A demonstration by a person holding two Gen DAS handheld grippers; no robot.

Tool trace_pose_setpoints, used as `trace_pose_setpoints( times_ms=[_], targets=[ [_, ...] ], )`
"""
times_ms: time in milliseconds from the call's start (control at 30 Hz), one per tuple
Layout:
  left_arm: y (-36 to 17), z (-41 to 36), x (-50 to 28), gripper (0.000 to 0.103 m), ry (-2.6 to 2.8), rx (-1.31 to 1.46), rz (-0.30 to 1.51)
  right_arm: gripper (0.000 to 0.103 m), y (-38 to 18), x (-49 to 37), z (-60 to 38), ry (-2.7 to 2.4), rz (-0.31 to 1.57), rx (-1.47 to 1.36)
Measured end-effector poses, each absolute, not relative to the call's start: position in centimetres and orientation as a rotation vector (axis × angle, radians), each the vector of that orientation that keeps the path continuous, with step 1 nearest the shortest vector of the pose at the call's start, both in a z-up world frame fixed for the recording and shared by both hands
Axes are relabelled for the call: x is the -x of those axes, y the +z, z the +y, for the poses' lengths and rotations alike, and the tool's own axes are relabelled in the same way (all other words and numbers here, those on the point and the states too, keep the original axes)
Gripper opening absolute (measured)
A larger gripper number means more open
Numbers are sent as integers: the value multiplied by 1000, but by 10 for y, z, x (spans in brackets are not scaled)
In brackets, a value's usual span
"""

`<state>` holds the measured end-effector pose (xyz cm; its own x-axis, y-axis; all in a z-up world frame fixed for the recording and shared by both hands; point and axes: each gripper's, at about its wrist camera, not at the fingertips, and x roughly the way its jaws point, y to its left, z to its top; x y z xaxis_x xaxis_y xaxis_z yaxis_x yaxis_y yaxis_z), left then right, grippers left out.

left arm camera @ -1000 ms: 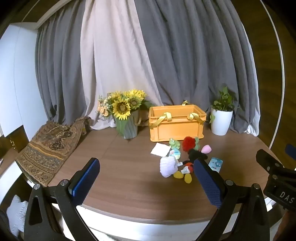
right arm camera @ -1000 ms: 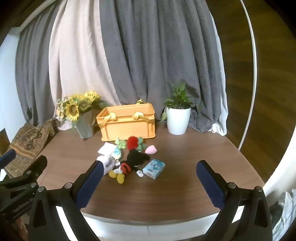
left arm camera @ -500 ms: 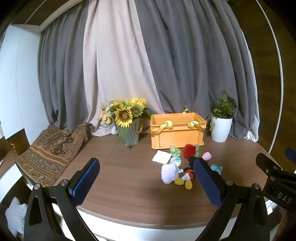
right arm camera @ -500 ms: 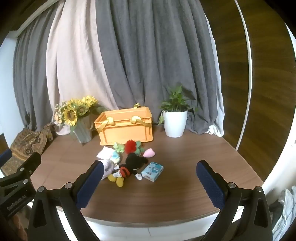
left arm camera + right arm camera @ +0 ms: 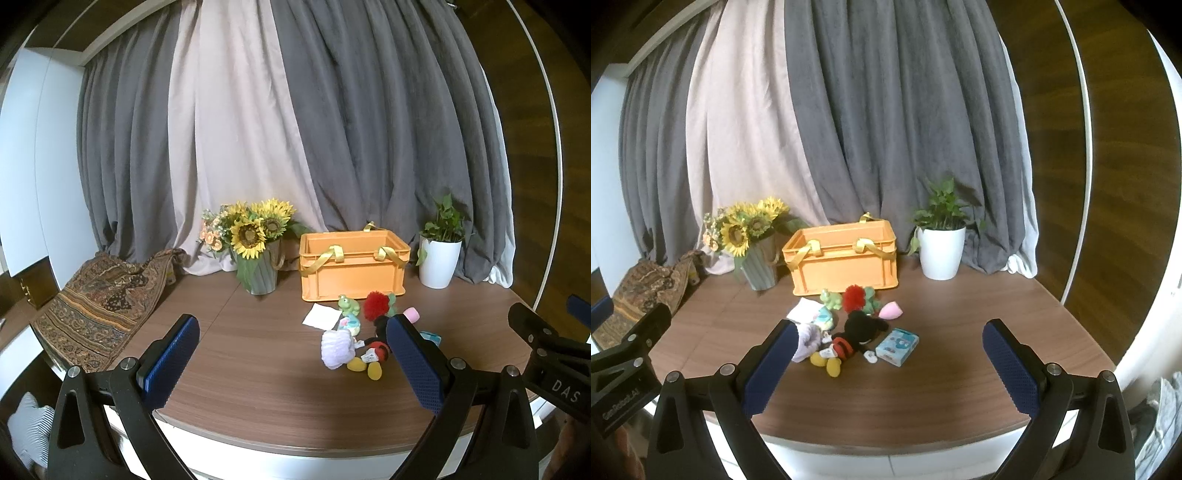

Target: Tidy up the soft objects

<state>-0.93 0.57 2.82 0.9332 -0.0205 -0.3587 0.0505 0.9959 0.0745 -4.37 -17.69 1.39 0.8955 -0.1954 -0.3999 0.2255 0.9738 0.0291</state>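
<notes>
Your left gripper (image 5: 291,363) is spread wide and holds nothing; it hangs above the near edge of the round wooden table (image 5: 258,376). Your right gripper (image 5: 886,363) is likewise spread wide and empty, level with the left one and just beside it. The soft toys lie in a loose cluster on the table, directly in front of the orange crate (image 5: 844,256) and well apart from both grippers. The cluster contains a black mouse doll (image 5: 855,336) lying on its side, a pale purple plush (image 5: 336,349) touching it on the left, a red pompom (image 5: 854,297), a green frog (image 5: 347,304) and a pink piece (image 5: 891,311). A light blue packet (image 5: 897,345) lies just beside the doll on its right, and a white sheet (image 5: 322,315) lies flat near the frog. A second green toy appears to sit behind the pompom, but it is too small to identify. The crate stands upright with yellow straps over its rim, between a vase of sunflowers (image 5: 255,251) and a white plant pot (image 5: 942,251).
</notes>
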Motion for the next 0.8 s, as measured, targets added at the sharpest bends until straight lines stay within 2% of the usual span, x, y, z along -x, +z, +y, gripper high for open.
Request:
trace_pose_setpoints(
  times_ms=[800],
  targets=[
    [24, 7, 10, 103, -65, -73, 385, 102, 16, 43, -182, -226, 410, -82]
  ],
)
